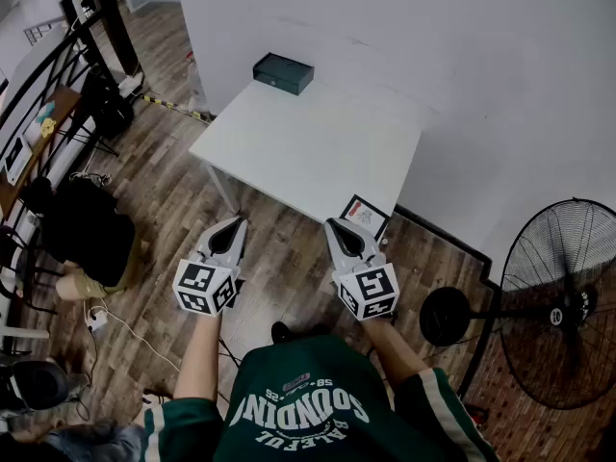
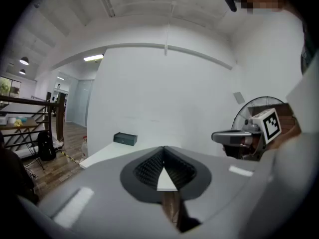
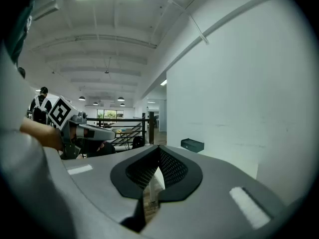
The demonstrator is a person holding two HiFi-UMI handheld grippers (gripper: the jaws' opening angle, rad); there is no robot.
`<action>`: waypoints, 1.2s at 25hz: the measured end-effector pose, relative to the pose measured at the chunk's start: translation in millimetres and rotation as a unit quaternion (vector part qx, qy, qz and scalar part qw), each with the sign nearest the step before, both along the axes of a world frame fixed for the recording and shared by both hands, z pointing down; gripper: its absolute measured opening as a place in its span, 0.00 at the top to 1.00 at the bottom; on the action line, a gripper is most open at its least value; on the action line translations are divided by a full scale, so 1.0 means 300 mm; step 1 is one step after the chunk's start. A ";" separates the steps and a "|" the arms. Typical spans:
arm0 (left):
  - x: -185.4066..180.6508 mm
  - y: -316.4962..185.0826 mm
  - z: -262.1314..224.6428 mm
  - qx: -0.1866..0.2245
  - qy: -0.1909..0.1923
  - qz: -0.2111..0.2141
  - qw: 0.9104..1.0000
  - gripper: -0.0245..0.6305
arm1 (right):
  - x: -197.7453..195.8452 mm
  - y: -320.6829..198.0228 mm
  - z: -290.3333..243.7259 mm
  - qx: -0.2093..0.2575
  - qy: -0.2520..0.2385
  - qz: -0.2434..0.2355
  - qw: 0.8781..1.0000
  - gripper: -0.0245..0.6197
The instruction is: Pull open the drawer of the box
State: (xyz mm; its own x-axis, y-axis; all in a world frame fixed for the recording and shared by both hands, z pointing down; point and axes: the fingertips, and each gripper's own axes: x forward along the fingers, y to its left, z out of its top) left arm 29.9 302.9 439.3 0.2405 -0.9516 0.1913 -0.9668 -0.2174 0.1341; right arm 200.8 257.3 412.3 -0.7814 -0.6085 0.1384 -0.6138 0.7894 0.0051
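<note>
A: State of left tool [image 1: 234,221]?
B: Jaws pressed together, nothing between them. It hangs over the wood floor [image 1: 279,258], short of the near edge of the counter [image 1: 318,147].
A: And right tool [image 1: 334,223]?
B: Same, pads meeting, empty, level with the left one and near it.
A: Where's the box [image 1: 283,72]?
B: Dark, on the counter's far corner close to the wall, well apart from both tools. Its drawer is too small to judge.
A: Other stuff?
B: Standing fan [image 1: 558,301] at the person's right, and a framed card [image 1: 365,215] low by the counter's near right corner
</note>
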 end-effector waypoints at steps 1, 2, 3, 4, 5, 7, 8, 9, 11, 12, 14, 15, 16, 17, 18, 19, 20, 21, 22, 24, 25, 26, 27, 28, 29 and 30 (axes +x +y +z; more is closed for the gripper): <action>-0.015 -0.001 0.005 0.000 -0.001 0.000 1.000 0.88 | -0.013 0.001 0.002 0.001 -0.003 -0.002 1.000 0.96; -0.029 -0.002 0.009 -0.001 -0.002 0.000 1.000 0.88 | -0.026 0.003 0.005 0.002 -0.005 -0.005 1.000 0.96; -0.043 -0.002 0.014 -0.001 -0.002 0.001 1.000 0.88 | -0.039 0.006 0.010 0.002 -0.006 -0.009 1.000 0.96; -0.054 -0.001 0.019 -0.002 -0.002 0.001 1.000 0.88 | -0.051 0.012 0.016 0.002 -0.006 -0.014 1.000 0.96; -0.065 0.000 0.024 -0.003 -0.002 0.001 1.000 0.88 | -0.063 0.019 0.022 0.002 -0.004 -0.019 1.000 0.96; -0.087 0.005 0.032 -0.004 -0.001 0.003 1.000 0.88 | -0.088 0.030 0.034 0.003 0.001 -0.027 1.000 0.96; -0.100 0.007 0.035 -0.005 -0.001 0.004 1.000 0.88 | -0.101 0.032 0.038 0.003 0.002 -0.027 1.000 0.96; -0.116 0.008 0.039 -0.006 -0.001 0.006 1.000 0.88 | -0.115 0.032 0.042 0.002 0.003 -0.025 1.000 0.96; -0.149 0.011 0.050 -0.009 -0.002 0.007 1.000 0.88 | -0.138 0.028 0.050 0.001 0.003 -0.016 1.000 0.96; -0.165 0.011 0.055 -0.011 -0.001 0.006 1.000 0.88 | -0.148 0.025 0.055 0.000 0.002 -0.011 1.000 0.96; -0.194 0.008 0.062 -0.013 0.001 0.005 1.000 0.88 | -0.167 0.017 0.062 -0.002 0.002 -0.005 1.000 0.96; -0.206 0.003 0.063 -0.013 0.001 0.005 1.000 0.88 | -0.178 0.011 0.063 -0.003 0.001 -0.005 1.000 0.96; -0.218 -0.005 0.065 -0.013 0.000 0.005 1.000 0.88 | -0.190 0.003 0.063 -0.004 0.000 -0.005 1.000 0.96; -0.230 -0.015 0.067 -0.013 0.000 0.005 1.000 0.88 | -0.201 -0.007 0.064 -0.005 -0.002 -0.006 1.000 0.96; -0.241 -0.027 0.070 -0.014 0.001 0.005 1.000 0.88 | -0.212 -0.018 0.066 -0.006 -0.003 -0.006 1.000 0.96; -0.252 -0.040 0.074 -0.014 0.002 0.005 1.000 0.88 | -0.223 -0.030 0.069 -0.007 -0.004 -0.007 1.000 0.96; -0.263 -0.054 0.079 -0.015 0.003 0.004 1.000 0.88 | -0.235 -0.042 0.074 -0.009 -0.005 -0.007 1.000 0.96; -0.273 -0.069 0.085 -0.017 0.003 0.004 1.000 0.88 | -0.246 -0.054 0.081 -0.011 -0.006 -0.008 1.000 0.96; -0.280 -0.085 0.092 -0.018 0.004 0.005 1.000 0.88 | -0.255 -0.069 0.089 -0.013 -0.005 -0.009 1.000 0.96; -0.295 -0.127 0.104 -0.022 0.004 0.006 1.000 0.88 | -0.273 -0.109 0.108 -0.016 0.000 -0.011 1.000 0.96; -0.304 -0.151 0.109 -0.023 0.004 0.006 1.000 0.88 | -0.283 -0.134 0.119 -0.018 0.003 -0.011 1.000 0.96; -0.315 -0.176 0.113 -0.024 0.004 0.006 1.000 0.88 | -0.292 -0.163 0.130 -0.020 0.005 -0.011 1.000 0.96; -0.328 -0.202 0.118 -0.026 0.004 0.005 1.000 0.88 | -0.301 -0.194 0.140 -0.023 0.005 -0.010 1.000 0.96; -0.341 -0.229 0.122 -0.027 0.004 0.004 1.000 0.88 | -0.312 -0.226 0.148 -0.026 0.005 -0.008 1.000 0.96; -0.355 -0.256 0.126 -0.029 0.004 0.003 1.000 0.88 | -0.324 -0.257 0.156 -0.028 0.005 -0.007 1.000 0.96; -0.369 -0.281 0.131 -0.031 0.004 0.003 1.000 0.88 | -0.337 -0.288 0.162 -0.030 0.005 -0.006 1.000 0.96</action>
State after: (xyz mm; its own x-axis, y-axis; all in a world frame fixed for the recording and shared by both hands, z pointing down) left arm -80.7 218.5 478.5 0.2476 -0.9367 0.2473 -0.9645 -0.2141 0.1548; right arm 99.7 170.9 460.9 -0.7868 -0.5899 0.1816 -0.6048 0.7956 -0.0364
